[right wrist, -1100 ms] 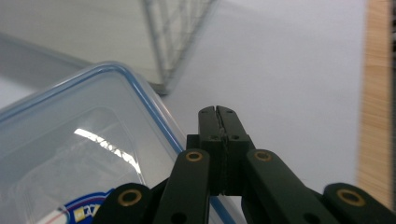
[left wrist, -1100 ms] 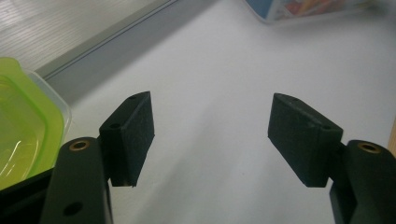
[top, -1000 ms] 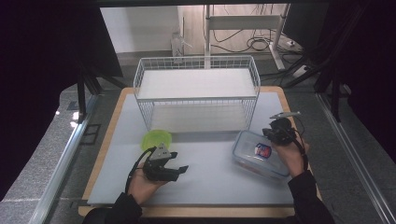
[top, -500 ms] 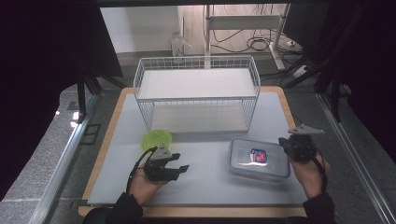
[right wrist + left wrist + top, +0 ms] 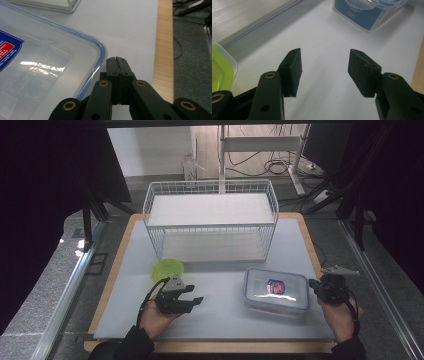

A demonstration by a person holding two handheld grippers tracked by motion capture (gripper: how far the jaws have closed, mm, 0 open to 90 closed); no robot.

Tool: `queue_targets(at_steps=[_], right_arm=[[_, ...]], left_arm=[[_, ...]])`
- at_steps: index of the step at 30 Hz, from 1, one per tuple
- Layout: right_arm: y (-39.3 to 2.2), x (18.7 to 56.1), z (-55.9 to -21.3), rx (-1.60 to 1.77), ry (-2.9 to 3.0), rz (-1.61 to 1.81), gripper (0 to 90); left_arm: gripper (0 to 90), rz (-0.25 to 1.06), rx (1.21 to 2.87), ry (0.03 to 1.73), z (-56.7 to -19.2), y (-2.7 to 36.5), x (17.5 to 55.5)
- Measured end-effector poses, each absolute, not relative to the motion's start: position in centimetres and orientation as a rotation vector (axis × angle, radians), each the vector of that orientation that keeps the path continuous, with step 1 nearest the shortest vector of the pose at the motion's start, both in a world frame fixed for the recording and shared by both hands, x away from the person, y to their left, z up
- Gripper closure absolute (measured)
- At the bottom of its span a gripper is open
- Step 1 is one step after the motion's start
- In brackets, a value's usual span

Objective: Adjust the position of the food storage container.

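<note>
A clear plastic box with a blue-rimmed lid and a blue and red label lies on the white mat at the front right. My right gripper sits just right of it, jaws shut with nothing between them; in the right gripper view the shut tips stand beside the box's rounded corner. My left gripper rests low at the front left, open. Its jaws have just been closing, and only bare mat lies between its pads. A lime green dish lies just behind it.
A white wire rack with a shelf stands across the back of the mat. The wooden board edge runs along the right side, with the floor and cables beyond. The box shows far off in the left gripper view, the green dish at its left edge.
My right gripper has moved right, from over the box's right end to the mat beside it. The left hand stayed in place and its jaws narrowed a little.
</note>
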State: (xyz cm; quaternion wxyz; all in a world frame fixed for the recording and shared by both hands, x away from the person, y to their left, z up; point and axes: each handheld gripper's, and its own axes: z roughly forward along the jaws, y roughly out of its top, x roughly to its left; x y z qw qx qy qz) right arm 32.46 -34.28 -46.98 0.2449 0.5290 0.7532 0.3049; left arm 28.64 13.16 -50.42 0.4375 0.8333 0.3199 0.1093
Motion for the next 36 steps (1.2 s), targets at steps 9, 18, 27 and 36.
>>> queue_targets(at_steps=[9,18,27,36], right_arm=[[-31.0,32.1,-47.5,1.386,2.163,0.895,90.0],[-27.5,31.5,-47.5,1.307,2.256,0.993,90.0],[-24.3,31.0,-47.6,1.219,2.34,1.073,90.0],[-23.3,30.8,-47.8,1.134,2.363,1.053,80.8]], left_arm=[[48.0,0.269,2.075,0.811,-50.5,13.2,28.7],[51.5,0.259,2.073,0.861,-50.6,13.6,28.9],[53.0,0.277,2.058,0.899,-50.3,14.9,28.6],[43.6,0.342,2.039,0.905,-50.3,16.4,27.3]])
